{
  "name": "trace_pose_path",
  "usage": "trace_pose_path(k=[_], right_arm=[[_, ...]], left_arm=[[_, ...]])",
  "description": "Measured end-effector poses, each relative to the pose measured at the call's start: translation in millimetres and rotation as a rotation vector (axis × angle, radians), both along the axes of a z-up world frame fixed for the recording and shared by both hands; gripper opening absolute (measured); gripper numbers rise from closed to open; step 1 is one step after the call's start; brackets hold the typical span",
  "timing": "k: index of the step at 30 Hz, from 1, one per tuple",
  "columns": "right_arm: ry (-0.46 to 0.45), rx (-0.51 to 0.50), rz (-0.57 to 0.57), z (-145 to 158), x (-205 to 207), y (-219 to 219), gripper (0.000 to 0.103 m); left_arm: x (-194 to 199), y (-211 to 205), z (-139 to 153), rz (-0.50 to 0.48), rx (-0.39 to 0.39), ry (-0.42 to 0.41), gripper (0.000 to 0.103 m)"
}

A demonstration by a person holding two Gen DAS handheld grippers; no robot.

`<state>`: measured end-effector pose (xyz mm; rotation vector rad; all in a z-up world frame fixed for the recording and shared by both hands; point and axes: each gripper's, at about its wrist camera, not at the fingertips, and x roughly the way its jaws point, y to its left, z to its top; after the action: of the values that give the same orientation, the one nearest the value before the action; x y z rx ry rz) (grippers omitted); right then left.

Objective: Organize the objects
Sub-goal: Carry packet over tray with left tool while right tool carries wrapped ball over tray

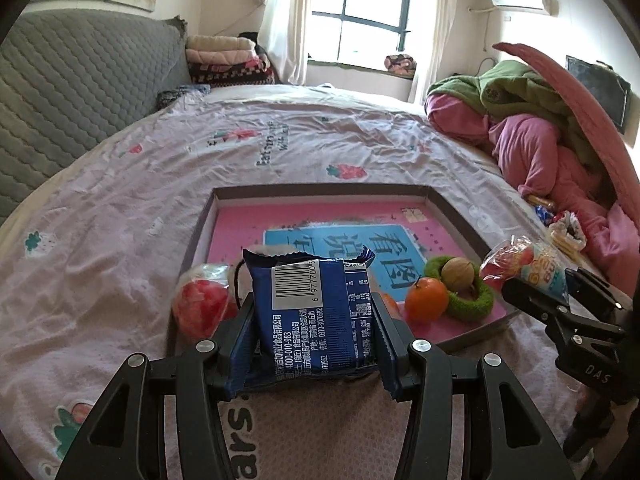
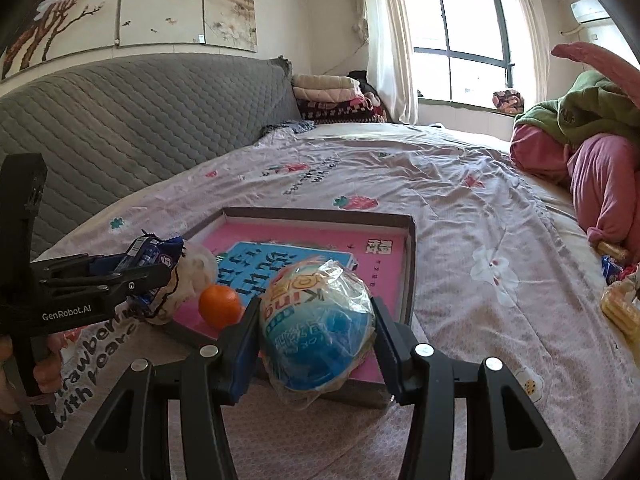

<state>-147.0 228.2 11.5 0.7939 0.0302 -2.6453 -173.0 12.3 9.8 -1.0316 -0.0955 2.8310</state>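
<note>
Bed [image 1: 120, 208] under wrinkled strawberry-print sheet. On it, shallow rectangular tray [image 1: 208, 216] with glossy pink floor. Left tool [image 1: 314, 330] clamped on crinkly blue foil packet [image 1: 312, 312], held upright over tray's near edge. Right tool [image 2: 316, 340] gripping round, plastic-wrapped ball [image 2: 316, 320] above tray's near corner. Inside tray: fuzzy green ring [image 1: 468, 296] cradling walnut [image 1: 458, 272], smooth orange [image 1: 426, 300] touching ring.

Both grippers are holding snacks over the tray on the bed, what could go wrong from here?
1. The right gripper pinches a rounded plastic-wrapped snack; slick wrap may slip.
2. The left gripper squeezes the blue packet; contents may crush.
3. The tangerine in the tray could roll if bumped.
</note>
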Motion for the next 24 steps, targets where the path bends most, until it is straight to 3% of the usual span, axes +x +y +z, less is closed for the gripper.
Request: trace_pose_path(k=[24], right_arm=[[-0.094, -0.055, -0.011, -25, -27, 9, 0.053]], left_arm=[[-27, 4, -24, 0.007, -0.014, -0.034, 0.053]])
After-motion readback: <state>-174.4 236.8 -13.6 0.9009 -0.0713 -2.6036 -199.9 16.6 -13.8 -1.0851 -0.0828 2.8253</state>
